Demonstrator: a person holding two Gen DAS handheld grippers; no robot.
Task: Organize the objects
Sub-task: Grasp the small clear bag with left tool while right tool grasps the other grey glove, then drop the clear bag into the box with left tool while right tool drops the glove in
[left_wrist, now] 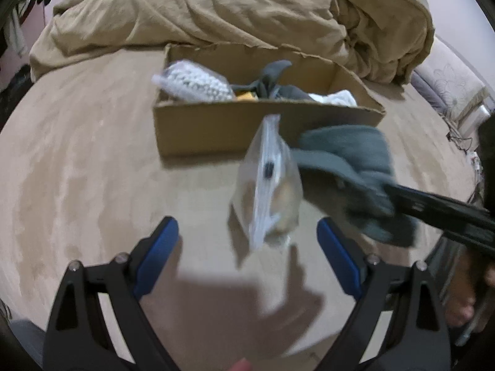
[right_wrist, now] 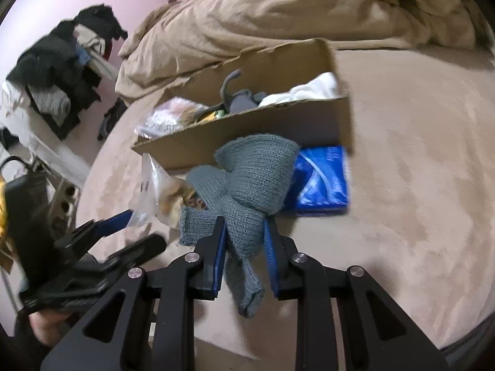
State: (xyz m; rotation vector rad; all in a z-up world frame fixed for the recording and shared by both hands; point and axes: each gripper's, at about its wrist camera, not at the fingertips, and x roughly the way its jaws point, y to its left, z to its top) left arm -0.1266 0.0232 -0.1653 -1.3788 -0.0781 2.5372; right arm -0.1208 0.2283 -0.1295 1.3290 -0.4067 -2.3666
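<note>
A cardboard box (left_wrist: 216,130) sits on the beige bed (left_wrist: 77,154) and holds a clear bag of white bits (left_wrist: 198,82), grey cloth (left_wrist: 272,83) and white cloth (left_wrist: 337,97). My right gripper (right_wrist: 244,232) is shut on a grey-blue knitted garment (right_wrist: 256,173), lifted in front of the box (right_wrist: 263,123); it shows in the left wrist view (left_wrist: 349,167) too. My left gripper (left_wrist: 247,232) is open and empty, just short of a clear plastic bag (left_wrist: 269,185) lying on the bed. That bag (right_wrist: 161,191) shows left of the garment.
A rumpled tan duvet (left_wrist: 232,9) lies behind the box. A blue packet (right_wrist: 321,179) lies on the bed in front of the box's right end. A pile of dark clothes (right_wrist: 62,71) is off the bed's left side.
</note>
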